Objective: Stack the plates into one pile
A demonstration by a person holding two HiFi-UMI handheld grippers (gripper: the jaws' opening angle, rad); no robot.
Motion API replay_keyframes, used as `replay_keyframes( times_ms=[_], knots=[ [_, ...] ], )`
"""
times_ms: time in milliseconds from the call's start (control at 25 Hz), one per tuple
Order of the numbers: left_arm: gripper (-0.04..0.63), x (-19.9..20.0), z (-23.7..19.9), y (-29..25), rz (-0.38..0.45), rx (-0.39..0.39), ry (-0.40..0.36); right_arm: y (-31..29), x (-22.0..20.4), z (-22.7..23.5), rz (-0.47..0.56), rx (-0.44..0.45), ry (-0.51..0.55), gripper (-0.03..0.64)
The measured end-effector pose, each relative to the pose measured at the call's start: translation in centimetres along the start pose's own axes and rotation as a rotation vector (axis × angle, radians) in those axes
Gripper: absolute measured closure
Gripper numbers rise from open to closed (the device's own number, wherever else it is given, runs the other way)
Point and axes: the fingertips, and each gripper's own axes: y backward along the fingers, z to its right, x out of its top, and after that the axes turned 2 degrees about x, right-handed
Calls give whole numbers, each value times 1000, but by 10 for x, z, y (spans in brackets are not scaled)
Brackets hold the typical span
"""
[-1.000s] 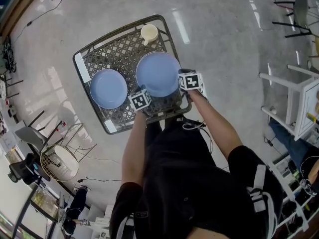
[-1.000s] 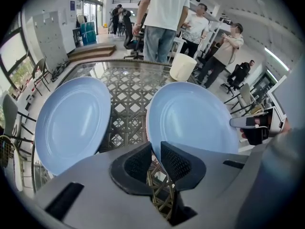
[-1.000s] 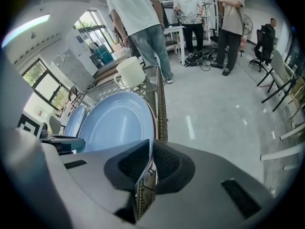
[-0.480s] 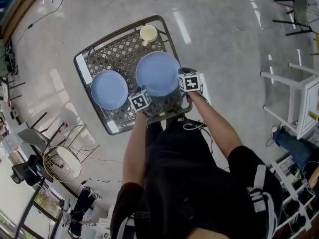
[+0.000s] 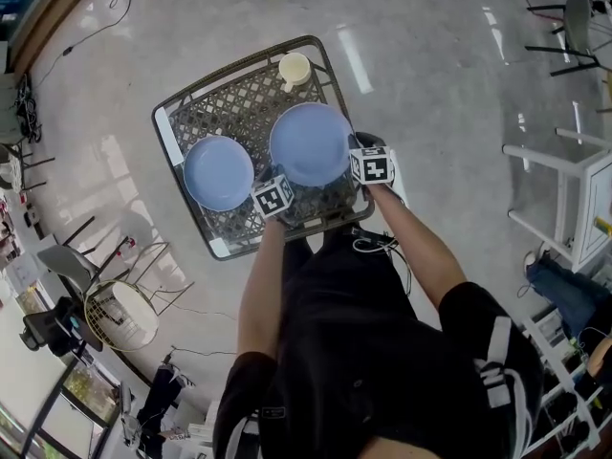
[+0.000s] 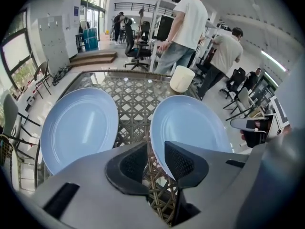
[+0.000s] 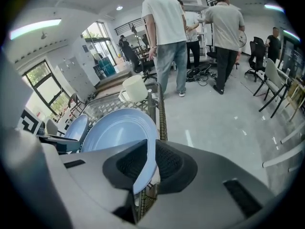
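Head view: dark lattice table (image 5: 239, 103) carries two blue plates side by side, not stacked. Left plate (image 5: 218, 172) lies flat. Right plate (image 5: 309, 143) sits near it with a strip of lattice between them, and a cream cup (image 5: 294, 67) stands at the far edge behind the right plate. Right gripper (image 7: 152, 149) is clamped on the right plate's near rim, both pads against it, and the plate looks tilted in that gripper's view. Left gripper (image 6: 156, 151) sits at the table's near edge between the two plates. Its jaws have just been opening and stand apart, with only lattice in the gap. The right plate's rim is just beside its right-hand pad, not pinched. No gripper is on the left plate. People (image 6: 183, 27) stand beyond the table in both gripper views.
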Motion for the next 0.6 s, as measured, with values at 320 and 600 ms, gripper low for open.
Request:
replay_keyframes(
  times_ms=[320,600],
  knots=[
    [578,10,-14,26,97,-35,-28,25,13,-40,131,52,20,607],
    [580,10,-31,65,134,-159,-35,51,23,-103,216,135,89,607]
  ],
)
